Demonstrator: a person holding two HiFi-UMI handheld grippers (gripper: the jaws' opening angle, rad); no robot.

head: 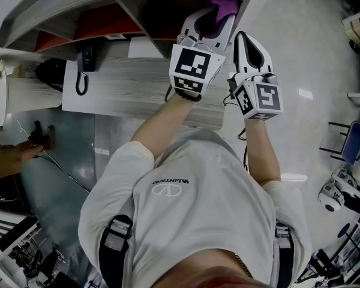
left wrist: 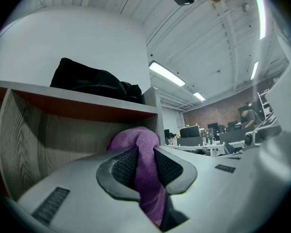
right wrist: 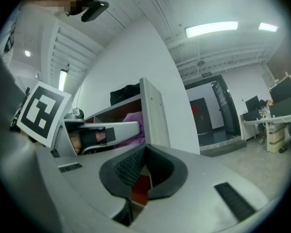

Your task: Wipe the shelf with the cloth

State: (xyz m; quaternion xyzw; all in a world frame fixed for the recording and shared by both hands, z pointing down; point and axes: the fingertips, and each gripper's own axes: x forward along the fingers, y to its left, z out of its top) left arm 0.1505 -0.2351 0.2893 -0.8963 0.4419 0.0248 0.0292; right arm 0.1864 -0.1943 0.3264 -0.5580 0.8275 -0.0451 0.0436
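1. My left gripper is clamped on the purple cloth. The cloth fills the gap between both pads and bunches out above the tips.
2. My right gripper is closed. The pads meet at the tips and hold nothing.
3. In the head view, the left gripper reaches into the right-end compartment of the shelf. The cloth sits at its tips, inside that compartment.
4. The right gripper is outside the shelf, just beside its right side panel and level with the left gripper.
5. From the right gripper view, the side panel of the shelf stands between the two grippers. The left gripper and cloth show behind the panel.
6. The cloth is under the top board of the shelf and near the right upright. I cannot tell whether it touches any shelf surface.
7. A black bag lies on top of the shelf, above the cloth's compartment.
8. A desk stands below the shelf, with a phone on it to the left.
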